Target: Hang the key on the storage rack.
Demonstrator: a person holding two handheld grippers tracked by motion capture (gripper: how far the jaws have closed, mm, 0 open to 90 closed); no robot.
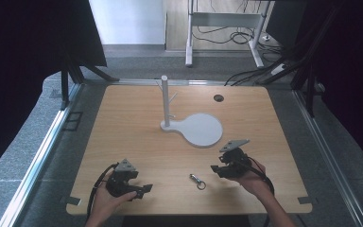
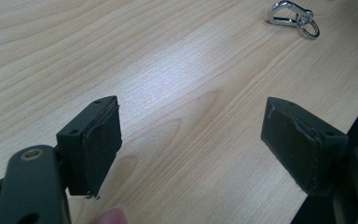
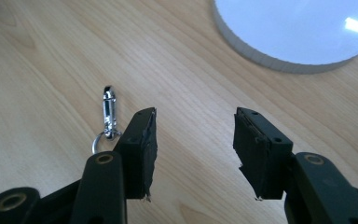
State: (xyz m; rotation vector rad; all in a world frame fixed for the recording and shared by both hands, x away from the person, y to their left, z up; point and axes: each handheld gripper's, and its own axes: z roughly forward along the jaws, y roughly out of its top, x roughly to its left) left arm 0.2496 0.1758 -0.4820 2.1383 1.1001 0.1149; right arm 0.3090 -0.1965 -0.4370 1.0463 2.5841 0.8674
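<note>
I see the table (image 1: 137,156) evenly lit from above, its surroundings falling to black at both sides. Ahead of my left gripper (image 2: 191,140) a soft sheen whitens the wood; the near jaw bases blur. Glare marks the white disc (image 3: 303,32) beyond my right gripper (image 3: 193,140).

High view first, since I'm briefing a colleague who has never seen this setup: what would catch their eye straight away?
Probably the white stand, an upright post with pegs on a round flat base, near the middle of the wooden table. Next, the small shiny metal key clip lying alone near the front edge. It sits between the left tongs and the right tongs, both held open with nothing in them.
</note>
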